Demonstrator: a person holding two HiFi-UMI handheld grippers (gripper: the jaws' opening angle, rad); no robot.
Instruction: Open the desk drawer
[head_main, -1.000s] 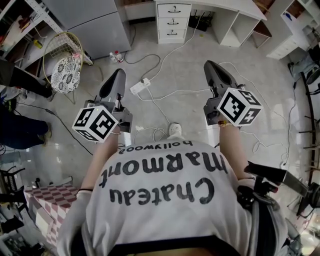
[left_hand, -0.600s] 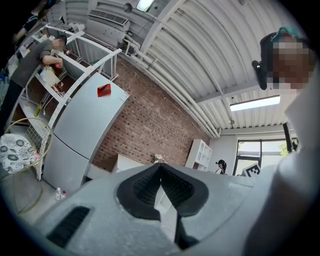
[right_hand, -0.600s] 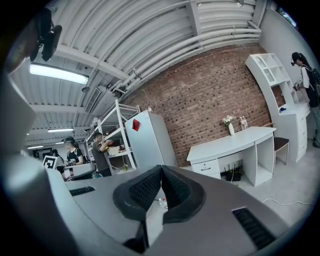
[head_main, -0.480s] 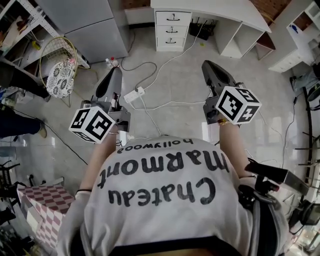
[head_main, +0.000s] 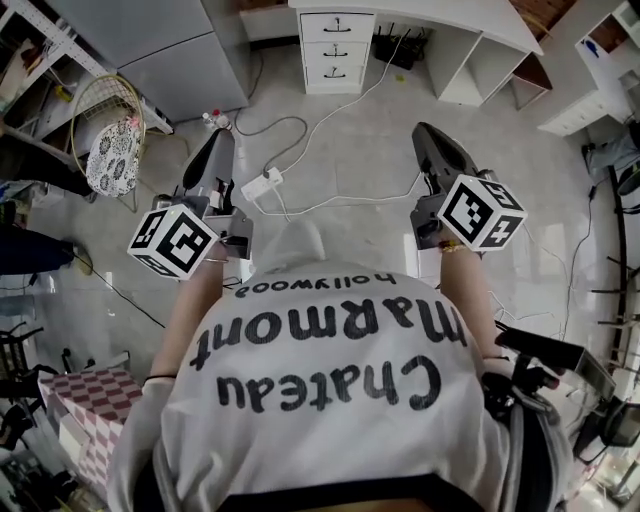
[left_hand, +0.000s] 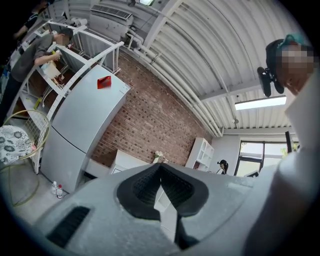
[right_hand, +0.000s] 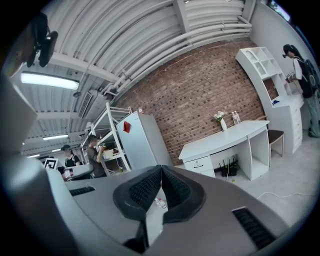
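The white desk (head_main: 440, 18) stands at the far end of the floor in the head view, with a stack of three shut drawers (head_main: 332, 48) under its left end. My left gripper (head_main: 218, 148) and right gripper (head_main: 430, 138) are held level above the floor, well short of the desk, pointing toward it. Both are shut with nothing between the jaws. In the right gripper view the desk (right_hand: 227, 137) and its top drawer (right_hand: 199, 164) lie beyond the closed right gripper (right_hand: 161, 170). The left gripper (left_hand: 160, 167) hides most of the desk in its own view.
A grey fridge (head_main: 165, 50) stands left of the desk. A wire chair with a patterned cushion (head_main: 108, 140), two small bottles (head_main: 212, 120), a power strip (head_main: 259, 186) and cables lie on the floor ahead. White shelving (head_main: 600, 70) stands at the right; a person (right_hand: 300, 75) is beside it.
Both grippers have been carried forward across the floor toward the desk; the power strip and chair have slid left and nearer in the head view. Both grippers stay shut.
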